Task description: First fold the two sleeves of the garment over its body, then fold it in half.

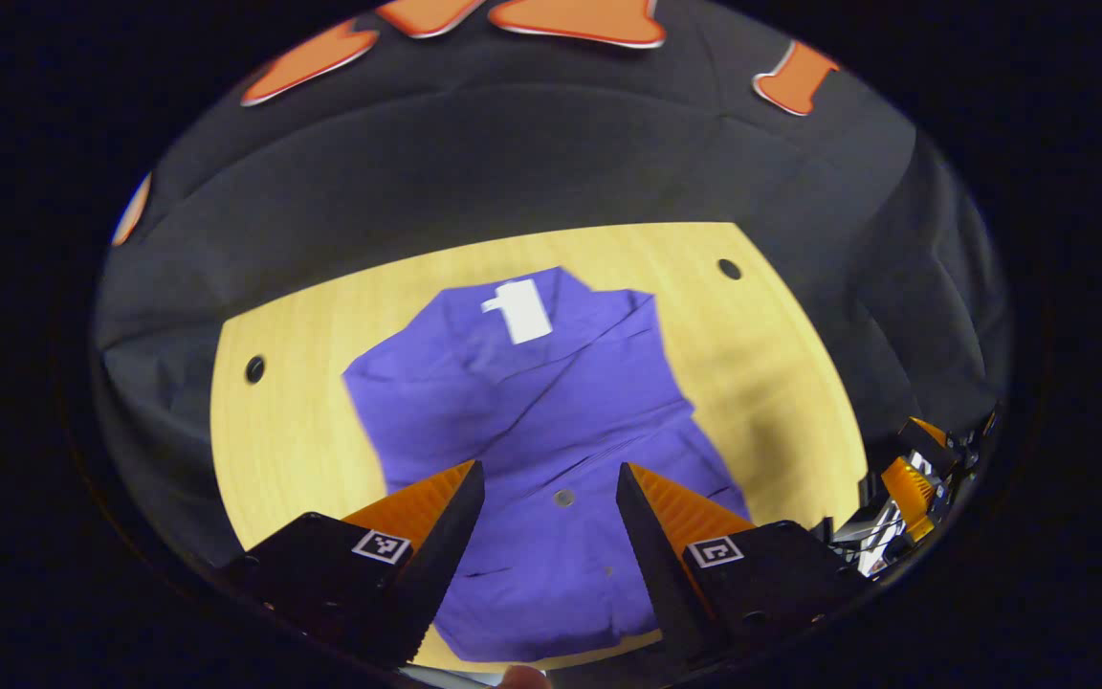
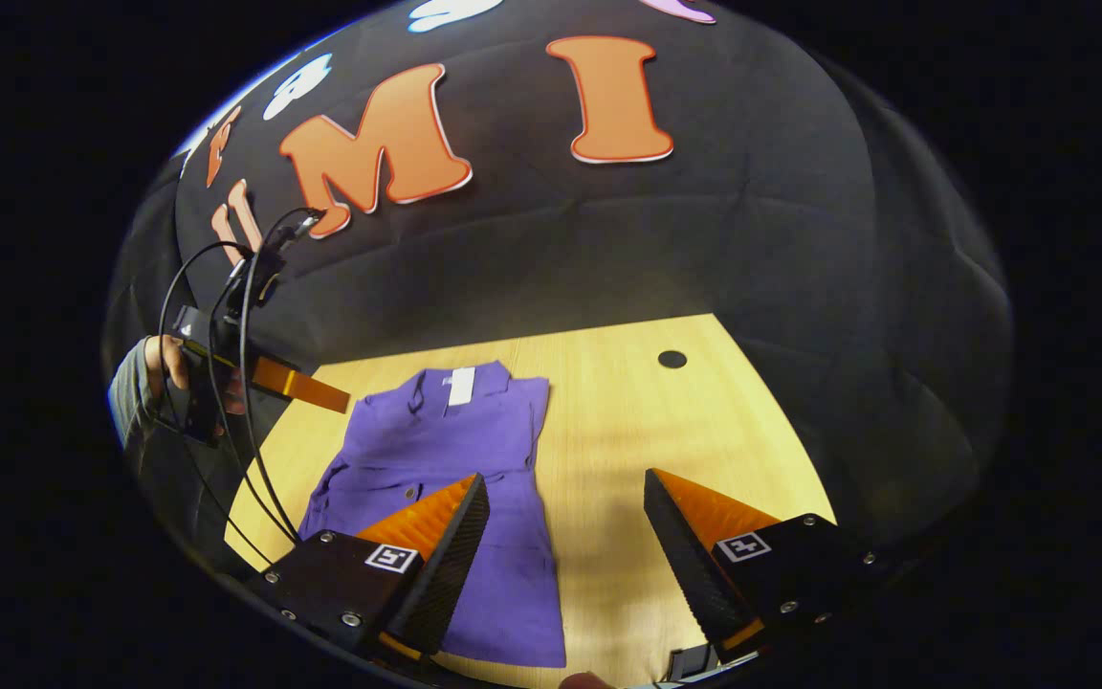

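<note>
A purple garment lies flat on the light wooden table, collar end far from me, with a white tag near the collar. Both sleeves lie folded in over its body. My left gripper hovers open above the garment's lower half, holding nothing. In the right gripper view the garment lies left of centre. My right gripper is open above the garment's right edge and bare table. The left gripper, held by a hand, shows at the left, its state unclear from there.
Two dark round holes sit in the tabletop near its far corners. Black cloth walls close the booth behind and beside the table. The right gripper's body shows at the right edge of the left gripper view. Cables hang from the left gripper.
</note>
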Tool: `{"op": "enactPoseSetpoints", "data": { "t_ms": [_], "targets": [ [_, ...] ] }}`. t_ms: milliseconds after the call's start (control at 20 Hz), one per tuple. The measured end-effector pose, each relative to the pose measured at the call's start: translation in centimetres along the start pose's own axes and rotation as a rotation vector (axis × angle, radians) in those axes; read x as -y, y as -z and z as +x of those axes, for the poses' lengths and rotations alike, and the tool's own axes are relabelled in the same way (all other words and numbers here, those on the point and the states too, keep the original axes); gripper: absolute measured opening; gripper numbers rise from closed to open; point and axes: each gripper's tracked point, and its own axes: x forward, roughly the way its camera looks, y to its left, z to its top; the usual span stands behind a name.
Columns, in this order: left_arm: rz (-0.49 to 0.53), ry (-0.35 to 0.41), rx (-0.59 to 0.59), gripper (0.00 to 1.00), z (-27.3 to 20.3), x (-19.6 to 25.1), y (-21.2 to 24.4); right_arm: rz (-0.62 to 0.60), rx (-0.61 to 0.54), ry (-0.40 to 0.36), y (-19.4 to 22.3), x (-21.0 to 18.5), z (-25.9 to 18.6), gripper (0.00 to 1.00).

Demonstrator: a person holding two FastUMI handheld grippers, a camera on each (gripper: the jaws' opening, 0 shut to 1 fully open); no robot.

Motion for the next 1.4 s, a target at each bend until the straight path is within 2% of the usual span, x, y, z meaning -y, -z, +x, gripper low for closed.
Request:
{"op": "enactPoseSetpoints", "data": {
  "t_ms": [300, 550, 750, 950, 1150, 1400],
  "targets": [
    [-0.107, -0.123, -0.032, 0.93, -1.8, -8.6, 10.6, -0.041, -0.161, 0.003, 5.8, -2.3, 1.7, 0.98],
    [-0.212, -0.15, -0.095, 0.92, -1.4, -11.5, 19.2, -0.076, -0.313, 0.027, 11.0, -2.6, 1.9, 0.98],
    [-0.261, -0.155, -0.185, 0.92, 0.0, -12.2, 25.8, -0.079, -0.464, 0.039, 15.9, -2.2, 0.9, 0.98],
    [-0.287, -0.163, -0.26, 0.92, 1.6, -11.4, 30.5, -0.081, -0.595, 0.054, 20.5, -1.9, -0.5, 0.98],
    [-0.3, -0.16, -0.319, 0.92, 3.5, -9.9, 33.0, -0.052, -0.692, 0.048, 24.0, -2.7, -2.0, 0.98],
    [-0.309, -0.156, -0.364, 0.91, 6.3, -7.8, 33.3, -0.023, -0.751, 0.076, 26.3, -2.3, -2.7, 0.98]
  ]
}}
